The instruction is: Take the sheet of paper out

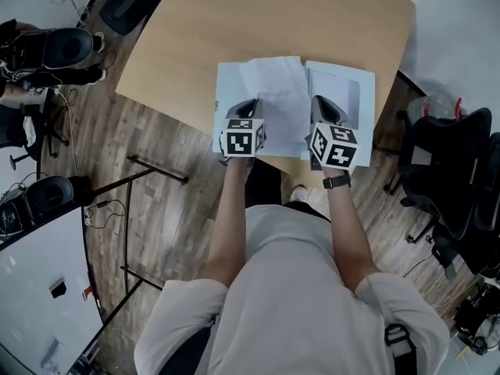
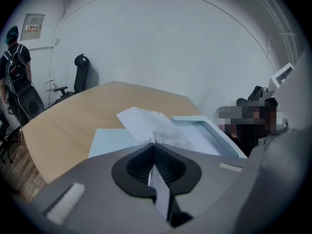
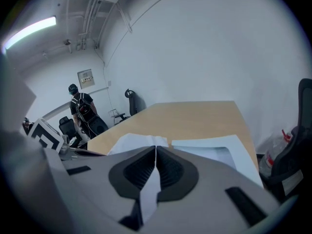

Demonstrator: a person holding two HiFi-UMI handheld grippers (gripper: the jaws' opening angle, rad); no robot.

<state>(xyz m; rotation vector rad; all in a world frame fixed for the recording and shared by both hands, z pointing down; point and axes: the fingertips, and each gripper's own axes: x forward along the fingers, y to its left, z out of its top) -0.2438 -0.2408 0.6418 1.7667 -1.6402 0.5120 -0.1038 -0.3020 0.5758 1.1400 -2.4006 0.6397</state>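
Left tool [image 2: 154,144] & right tool [image 3: 156,149] each clamp sheet [image 1: 275,100] at its near edge, over open folder [image 1: 228,80] on worktop [image 1: 234,22]. Thin, floppy, light, prob. tears easily: pull evenly.

This is an office or shared workroom. A broad wooden desk [image 2: 68,126] with rounded corners, as big as a meeting table, stretches ahead of the fingers [image 2: 136,165]. Past its far end, left of the fingers, a black swivel chair [image 2: 80,74] stands against a plain white wall [image 2: 170,43]. More black office chairs [image 1: 457,162] crowd the wood-look floor [image 1: 164,201] to the right of the fingers. Loose cables [image 1: 98,209] trail over that floor on the left. High above the fingers a strip light [image 3: 29,31] and bare pipes [image 3: 90,16] run under the ceiling. A small panel [image 3: 86,78] hangs on the wall, and a person with a backpack [image 3: 82,108] stands far to the left
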